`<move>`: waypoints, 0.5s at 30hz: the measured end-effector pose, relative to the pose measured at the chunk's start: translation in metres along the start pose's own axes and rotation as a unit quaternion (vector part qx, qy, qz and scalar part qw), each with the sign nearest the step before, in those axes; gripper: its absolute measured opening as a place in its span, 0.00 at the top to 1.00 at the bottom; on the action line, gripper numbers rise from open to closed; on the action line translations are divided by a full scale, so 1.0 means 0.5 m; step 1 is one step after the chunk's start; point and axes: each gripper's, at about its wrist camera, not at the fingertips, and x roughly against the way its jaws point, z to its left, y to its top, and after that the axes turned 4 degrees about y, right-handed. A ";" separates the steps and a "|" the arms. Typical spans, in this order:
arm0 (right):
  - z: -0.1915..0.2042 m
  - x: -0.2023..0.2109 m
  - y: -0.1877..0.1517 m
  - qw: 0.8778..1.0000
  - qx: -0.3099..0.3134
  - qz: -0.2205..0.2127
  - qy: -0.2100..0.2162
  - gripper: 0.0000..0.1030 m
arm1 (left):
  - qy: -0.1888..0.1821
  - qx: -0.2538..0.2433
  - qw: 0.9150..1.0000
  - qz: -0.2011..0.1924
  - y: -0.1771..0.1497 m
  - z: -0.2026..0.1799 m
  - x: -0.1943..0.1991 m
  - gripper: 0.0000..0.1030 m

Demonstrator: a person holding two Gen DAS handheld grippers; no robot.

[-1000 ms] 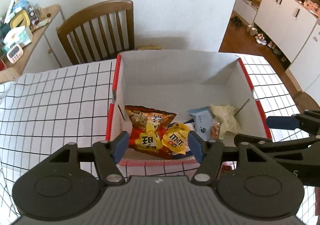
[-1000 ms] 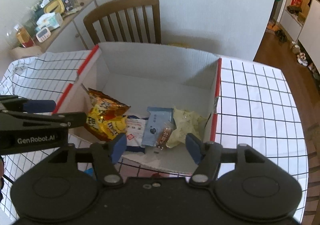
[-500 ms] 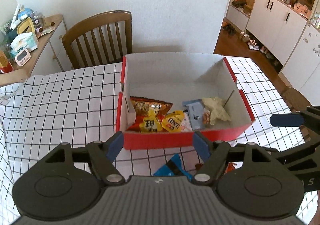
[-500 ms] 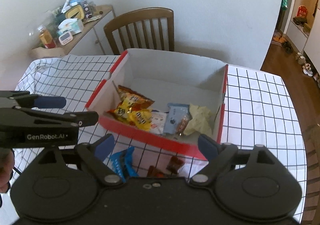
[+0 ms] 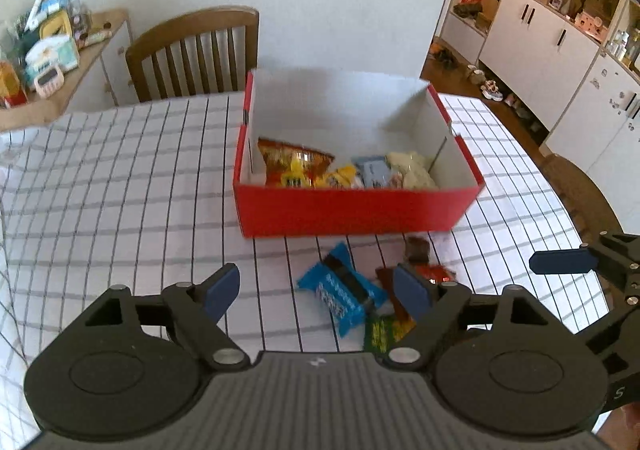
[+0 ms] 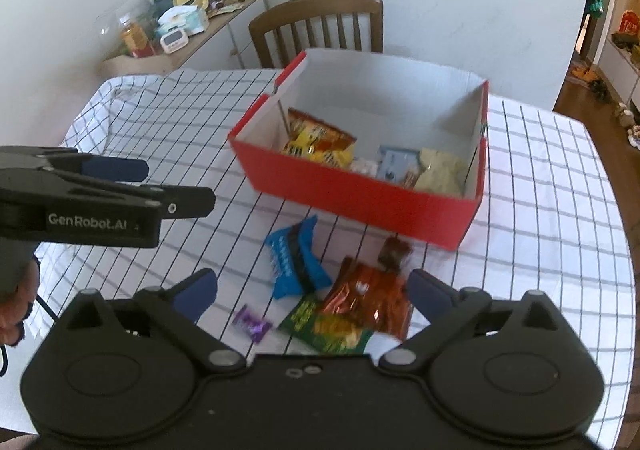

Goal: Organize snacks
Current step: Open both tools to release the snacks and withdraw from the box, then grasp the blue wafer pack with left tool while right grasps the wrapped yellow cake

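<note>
Both grippers' jaws just opened wide, empty.

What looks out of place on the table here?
Several snacks lie loose outside the red box: a blue packet, a brown-orange bag, a green bag, a purple candy. Nothing looks spilled or damaged.

I am looking into a home, in its dining corner. A table (image 5: 100, 189) under a checked cloth has a wooden chair (image 5: 196, 49) at its far side against a plain white wall. On the far left a sideboard (image 6: 224, 15) is cluttered with household bits. On the far right, white cupboards (image 5: 540, 37) line a wooden floor with shoes (image 5: 492, 89) beside them.
</note>
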 end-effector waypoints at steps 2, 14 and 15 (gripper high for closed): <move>0.004 0.000 -0.022 1.000 0.002 0.004 0.002 0.00 | -0.003 0.008 1.000 0.009 -0.021 0.004 -0.004 0.13; 0.024 -0.041 -0.155 0.999 -0.004 0.043 0.008 0.00 | -0.005 0.044 0.997 0.067 -0.115 0.015 -0.062 0.12; 0.024 -0.045 -0.161 0.999 -0.005 0.045 0.008 0.00 | -0.005 0.049 0.996 0.071 -0.115 0.016 -0.068 0.12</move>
